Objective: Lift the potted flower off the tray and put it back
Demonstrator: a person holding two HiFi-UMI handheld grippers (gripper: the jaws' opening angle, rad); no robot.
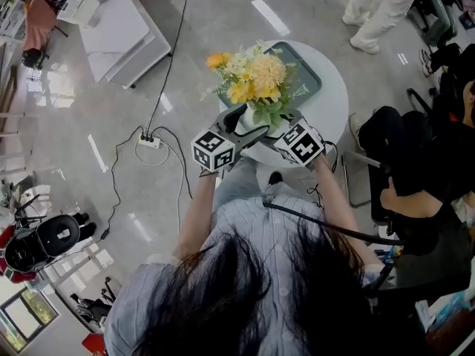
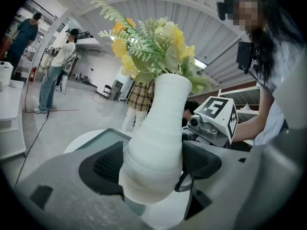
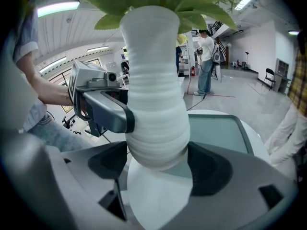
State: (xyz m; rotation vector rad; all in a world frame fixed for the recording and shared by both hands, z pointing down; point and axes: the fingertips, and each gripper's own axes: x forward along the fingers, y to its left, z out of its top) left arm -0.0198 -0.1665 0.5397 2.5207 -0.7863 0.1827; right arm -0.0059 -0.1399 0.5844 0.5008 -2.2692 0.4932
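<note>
**Flower pot held off the tray by both tongs**

The left tongs (image 2: 151,164) and right tongs (image 3: 158,159) are each clenched on the lower body of the white ribbed pot (image 3: 153,104). In the head view they reach in from 7 and 4 o'clock. The pot's base hangs clear of the round white counter (image 1: 334,113), and the yellow flowers (image 1: 256,76) stand on top. The green tray (image 1: 308,80) lies on the counter at 1 o'clock from the pot.

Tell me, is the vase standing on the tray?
No, the vase hangs in the air, its base clear of the tray, pinched between the right gripper's jaws.
</note>
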